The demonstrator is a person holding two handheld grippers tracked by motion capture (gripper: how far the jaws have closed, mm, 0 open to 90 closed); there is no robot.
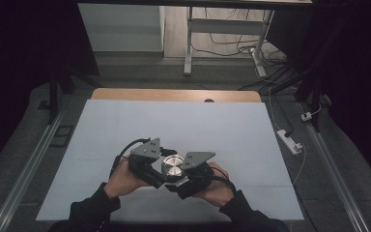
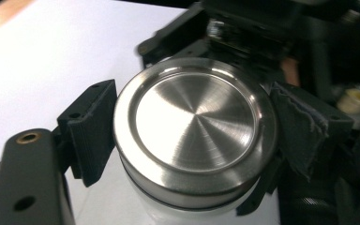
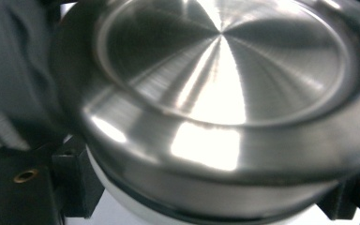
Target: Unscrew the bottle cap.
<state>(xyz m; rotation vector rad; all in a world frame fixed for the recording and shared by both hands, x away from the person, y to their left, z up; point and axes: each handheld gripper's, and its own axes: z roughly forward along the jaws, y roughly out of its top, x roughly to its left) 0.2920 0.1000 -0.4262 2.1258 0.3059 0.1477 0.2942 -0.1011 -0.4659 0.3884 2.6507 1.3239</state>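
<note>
A round lidded tin (image 1: 173,166) sits on the table (image 1: 222,130) near its front edge, between the left tongs (image 1: 160,170) and right tongs (image 1: 183,175).

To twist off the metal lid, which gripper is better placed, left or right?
Left, probably. In the left gripper view its jaws stand on both sides of the metal lid, against the rim. The right gripper sits lower, its jaws beside the white body, so it seems suited to hold that steady.

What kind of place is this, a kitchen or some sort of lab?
Probably a lab or recording setup, not a kitchen: a wooden table covered by a plain white sheet, loose cables and a white power strip on the grey floor, dark surroundings, and only a round brushed-steel lidded container as a prop.
</note>
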